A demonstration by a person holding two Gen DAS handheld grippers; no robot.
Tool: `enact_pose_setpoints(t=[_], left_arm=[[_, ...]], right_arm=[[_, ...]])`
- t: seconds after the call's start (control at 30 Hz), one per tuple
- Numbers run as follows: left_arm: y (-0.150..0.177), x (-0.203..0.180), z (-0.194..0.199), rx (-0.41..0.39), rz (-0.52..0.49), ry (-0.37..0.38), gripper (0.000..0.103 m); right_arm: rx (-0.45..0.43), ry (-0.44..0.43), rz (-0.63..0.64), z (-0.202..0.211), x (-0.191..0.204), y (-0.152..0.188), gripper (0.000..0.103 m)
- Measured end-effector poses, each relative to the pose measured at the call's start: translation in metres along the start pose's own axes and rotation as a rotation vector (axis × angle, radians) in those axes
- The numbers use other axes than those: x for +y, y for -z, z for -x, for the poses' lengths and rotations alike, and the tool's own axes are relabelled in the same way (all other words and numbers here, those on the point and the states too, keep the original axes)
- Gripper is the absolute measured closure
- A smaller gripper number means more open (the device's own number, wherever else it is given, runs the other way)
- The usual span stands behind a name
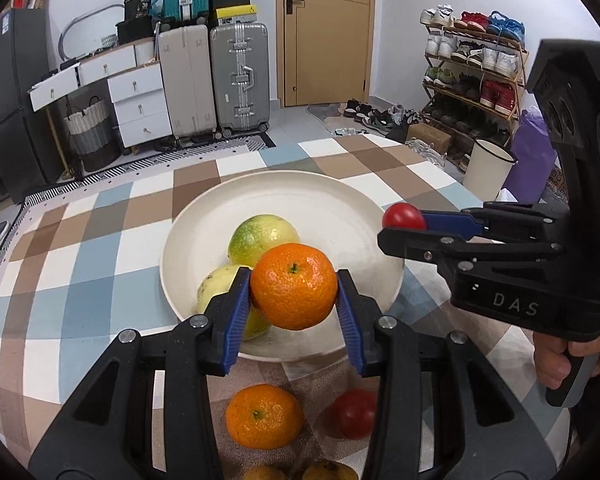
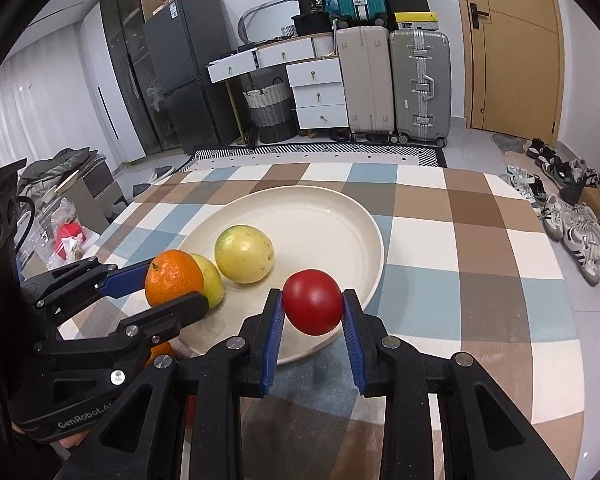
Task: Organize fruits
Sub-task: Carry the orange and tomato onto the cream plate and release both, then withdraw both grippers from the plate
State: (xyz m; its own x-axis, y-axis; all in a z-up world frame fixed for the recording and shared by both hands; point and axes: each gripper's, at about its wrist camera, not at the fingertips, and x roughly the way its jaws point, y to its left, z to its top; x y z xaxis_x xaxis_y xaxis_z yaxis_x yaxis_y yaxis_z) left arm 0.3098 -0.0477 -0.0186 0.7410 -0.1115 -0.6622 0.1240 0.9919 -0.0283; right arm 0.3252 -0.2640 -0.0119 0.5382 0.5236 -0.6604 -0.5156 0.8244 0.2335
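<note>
A cream plate (image 1: 332, 204) (image 2: 332, 224) sits on the checked tablecloth with two yellow-green fruits (image 1: 262, 238) (image 2: 244, 254) in it. My left gripper (image 1: 294, 294) (image 2: 168, 292) is shut on an orange (image 1: 294, 286) (image 2: 172, 278) held above the plate's near-left rim. My right gripper (image 2: 313, 304) (image 1: 400, 226) is shut on a red tomato (image 2: 313, 300) (image 1: 403, 216) held above the plate's near-right rim.
On the cloth under the left gripper lie a second orange (image 1: 264, 416), another red tomato (image 1: 354, 412) and two brownish fruits (image 1: 328, 471) at the bottom edge. Beyond the table are suitcases (image 1: 240, 80), a shoe rack (image 1: 476, 68) and a white bin (image 1: 488, 168).
</note>
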Motion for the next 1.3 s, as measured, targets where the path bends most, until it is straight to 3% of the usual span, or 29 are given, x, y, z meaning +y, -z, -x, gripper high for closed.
enact_pose_setpoints(t=[0.37,0.87,1.07,1.2,1.23,1.3], left_arm=[[-0.014,0.005,-0.015,0.012,-0.005,0.022,0.064],[-0.029,0.041,-0.031,0.02,0.031,-0.035,0.064],[-0.028,0.039,-0.029,0.03,-0.002,-0.039,0.064],[-0.027,0.035,-0.025,0.044,-0.01,-0.042,0.063],[-0.027,0.034,-0.023,0.047,-0.017,-0.039,0.062],[-0.024,0.03,-0.018,0.048,-0.023,-0.043,0.05]], right_arm=[[0.037,0.01,0.008,-0.02,-0.005,-0.003,0.073],[0.055,0.011,0.027,-0.031,-0.004,-0.007,0.073],[0.041,0.018,0.05,-0.027,0.0,-0.007,0.056],[0.031,0.033,0.064,-0.019,0.003,-0.005,0.05],[0.024,0.035,0.062,-0.016,0.002,-0.004,0.047],[0.012,0.036,0.047,-0.011,0.0,-0.002,0.031]])
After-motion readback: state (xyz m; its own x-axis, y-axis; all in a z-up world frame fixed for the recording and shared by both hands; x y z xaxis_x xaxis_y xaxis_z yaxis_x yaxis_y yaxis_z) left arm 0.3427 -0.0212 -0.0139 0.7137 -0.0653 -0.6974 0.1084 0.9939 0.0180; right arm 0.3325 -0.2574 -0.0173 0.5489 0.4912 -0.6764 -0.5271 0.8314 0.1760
